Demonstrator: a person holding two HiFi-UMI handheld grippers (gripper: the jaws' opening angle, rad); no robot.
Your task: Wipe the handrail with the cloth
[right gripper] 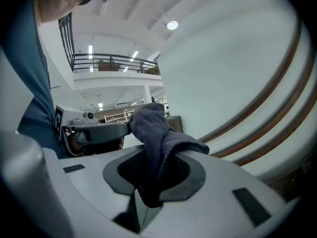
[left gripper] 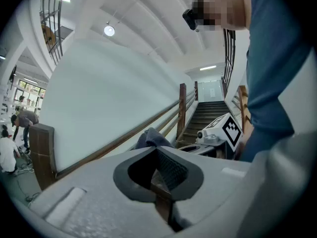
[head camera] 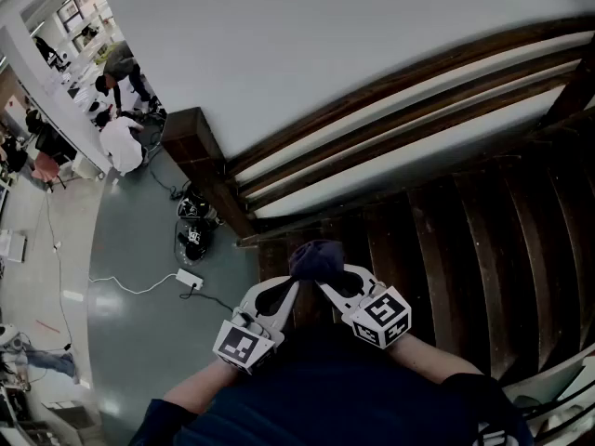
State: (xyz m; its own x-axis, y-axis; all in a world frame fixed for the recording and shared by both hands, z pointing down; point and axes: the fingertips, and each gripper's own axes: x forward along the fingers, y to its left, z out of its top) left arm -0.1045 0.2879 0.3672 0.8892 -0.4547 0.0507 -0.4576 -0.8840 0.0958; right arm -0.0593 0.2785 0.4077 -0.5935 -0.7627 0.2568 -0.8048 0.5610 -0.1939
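we find open room over the grey floor (head camera: 139, 360) at lower left, broken only by a white power strip (head camera: 189, 279) and black gear (head camera: 193, 229), and up the stairs (head camera: 465, 240) at right, while the handrail (head camera: 521, 49), its newel post (head camera: 191, 142) and the white wall (head camera: 325, 35) close off the top.

Grey-green floor (head camera: 139, 240) at the stair foot: a white power strip (head camera: 189, 278) lies flat on it, and a white cable (head camera: 139, 293) trails from it to the left. Two black round units (head camera: 192, 240) stand near the base of the dark wooden newel post (head camera: 191, 137). Dark wooden stair treads (head camera: 483, 240) adjoin at the right
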